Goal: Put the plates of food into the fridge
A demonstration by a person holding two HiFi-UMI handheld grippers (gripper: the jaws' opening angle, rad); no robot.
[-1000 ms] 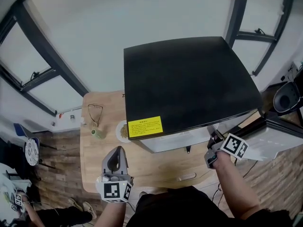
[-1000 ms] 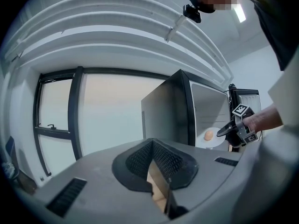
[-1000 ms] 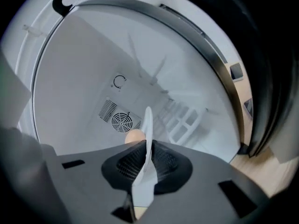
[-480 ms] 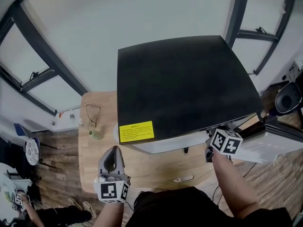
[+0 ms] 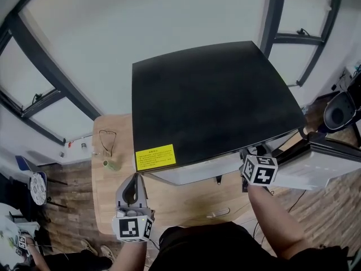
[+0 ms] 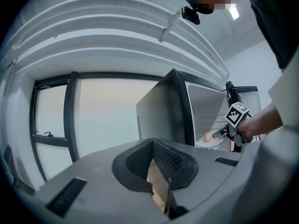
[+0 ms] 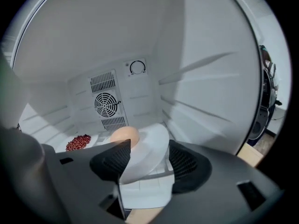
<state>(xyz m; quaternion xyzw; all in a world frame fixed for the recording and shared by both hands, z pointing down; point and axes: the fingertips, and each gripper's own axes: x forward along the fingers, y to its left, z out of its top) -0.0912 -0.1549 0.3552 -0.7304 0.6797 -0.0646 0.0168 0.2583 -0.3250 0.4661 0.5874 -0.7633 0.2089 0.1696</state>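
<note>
A person stands at a wooden desk point(image 5: 186, 202) w/ a black-topped fridge point(image 5: 208, 100), door point(image 5: 321, 162) swung open at right. The right gripper point(image 7: 147, 158) reaches into the white interior; its fingers have just been opening and now stand released, w/ the rim of a white plate point(image 7: 152, 141) between them, not pinched. The plate, carrying a round tan food item point(image 7: 125, 136), sits inside the fridge. Beside it, further in near the rear fan vent point(image 7: 106, 104), lies a heap of red beans point(image 7: 78, 142). The left gripper point(image 5: 135, 178) is held level above the desk's front-left part, fingers clenched tip to tip, nothing in them.
</note>
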